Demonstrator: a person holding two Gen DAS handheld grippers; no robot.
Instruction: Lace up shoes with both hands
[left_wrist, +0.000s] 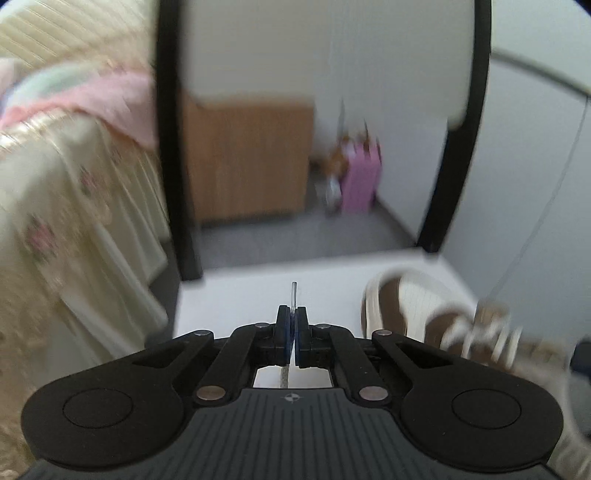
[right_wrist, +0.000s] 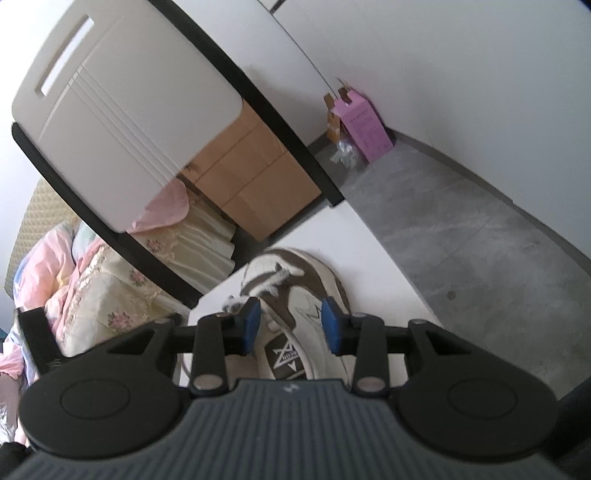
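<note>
White table (left_wrist: 229, 295); left gripper (left_wrist: 291, 332) pinching lace tip (left_wrist: 294, 291).

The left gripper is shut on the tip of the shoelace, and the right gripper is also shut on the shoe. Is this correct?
Not quite. In the right wrist view the right gripper is open, its pads apart above the shoe. The left gripper is indeed shut on the shoelace tip.

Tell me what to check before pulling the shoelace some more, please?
1. Left gripper shut on the lace tip: ok.
2. Lace not slipping: cannot tell, the picture is blurred.
3. Right gripper holding the shoe: not ok, its jaws stand open astride the tongue.
4. Shoe lying on the white table: ok.
5. Lace through the right eyelet: cannot tell.
</note>
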